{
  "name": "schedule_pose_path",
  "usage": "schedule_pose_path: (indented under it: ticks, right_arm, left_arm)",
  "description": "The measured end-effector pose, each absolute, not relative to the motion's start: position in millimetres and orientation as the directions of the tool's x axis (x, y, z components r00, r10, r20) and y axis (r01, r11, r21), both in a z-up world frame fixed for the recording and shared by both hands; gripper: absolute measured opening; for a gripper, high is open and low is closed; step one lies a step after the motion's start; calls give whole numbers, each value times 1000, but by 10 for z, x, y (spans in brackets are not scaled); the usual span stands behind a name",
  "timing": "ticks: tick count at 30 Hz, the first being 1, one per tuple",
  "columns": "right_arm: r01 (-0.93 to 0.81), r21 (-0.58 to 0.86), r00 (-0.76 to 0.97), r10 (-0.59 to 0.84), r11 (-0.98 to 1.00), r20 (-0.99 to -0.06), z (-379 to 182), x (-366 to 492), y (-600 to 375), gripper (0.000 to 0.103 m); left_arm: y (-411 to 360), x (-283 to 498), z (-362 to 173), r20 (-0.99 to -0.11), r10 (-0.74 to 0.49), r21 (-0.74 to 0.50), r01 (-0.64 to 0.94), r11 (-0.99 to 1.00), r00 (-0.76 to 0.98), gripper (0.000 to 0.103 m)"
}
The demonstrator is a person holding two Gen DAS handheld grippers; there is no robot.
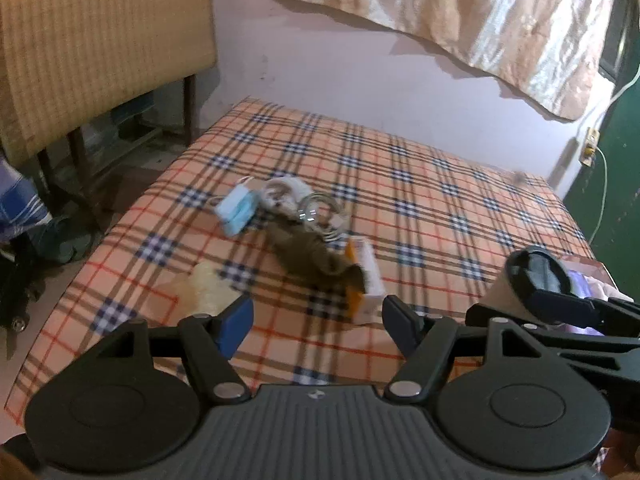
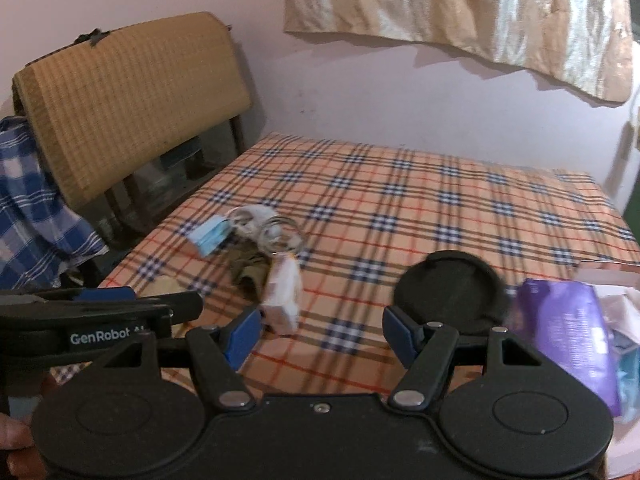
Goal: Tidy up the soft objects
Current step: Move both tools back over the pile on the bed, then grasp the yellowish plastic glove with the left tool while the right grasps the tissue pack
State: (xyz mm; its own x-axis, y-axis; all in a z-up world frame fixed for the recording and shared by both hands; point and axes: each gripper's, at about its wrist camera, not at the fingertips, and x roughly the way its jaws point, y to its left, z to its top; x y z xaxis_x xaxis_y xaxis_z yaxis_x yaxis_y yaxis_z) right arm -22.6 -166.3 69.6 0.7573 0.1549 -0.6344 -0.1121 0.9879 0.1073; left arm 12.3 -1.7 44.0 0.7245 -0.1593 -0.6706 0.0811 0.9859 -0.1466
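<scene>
A small heap lies on the plaid bed (image 1: 420, 184): a blue face mask (image 1: 237, 210), white coiled cables (image 1: 288, 194), an olive-brown cloth (image 1: 308, 252) and a white and orange box (image 1: 366, 276). A pale yellow soft thing (image 1: 206, 286) lies near the left finger. My left gripper (image 1: 316, 320) is open and empty, just short of the box. My right gripper (image 2: 320, 330) is open and empty, hovering near the same box (image 2: 282, 294), with the mask (image 2: 212, 234) and cloth (image 2: 250, 270) beyond it.
A black round pad (image 2: 448, 290) lies on the bed (image 2: 440, 200) by the right finger. A purple packet (image 2: 568, 336) sits in a container of soft items at the right. A chair with a woven mat (image 2: 132, 92) stands left of the bed; the wall is behind.
</scene>
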Motion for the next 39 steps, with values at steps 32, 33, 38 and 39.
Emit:
schedule_pose_path:
  ticks: [32, 33, 38, 39]
  right_arm:
    - [-55, 125, 699, 127, 991, -704, 91, 976, -1293, 79]
    - [-52, 132, 696, 131, 990, -706, 68, 1008, -1296, 79]
    - [-41, 145, 676, 134, 989, -724, -59, 1138, -1315, 79]
    - [-37, 139, 674, 127, 990, -728, -76, 1152, -1309, 79]
  left_arm:
    - [523, 751, -386, -700, -89, -85, 41, 996, 708, 31]
    - [515, 747, -390, -699, -95, -89, 46, 995, 709, 29]
    - [493, 726, -380, -698, -120, -112, 58, 992, 706, 26]
    - [490, 720, -374, -697, -126, -118, 61, 991, 706, 26]
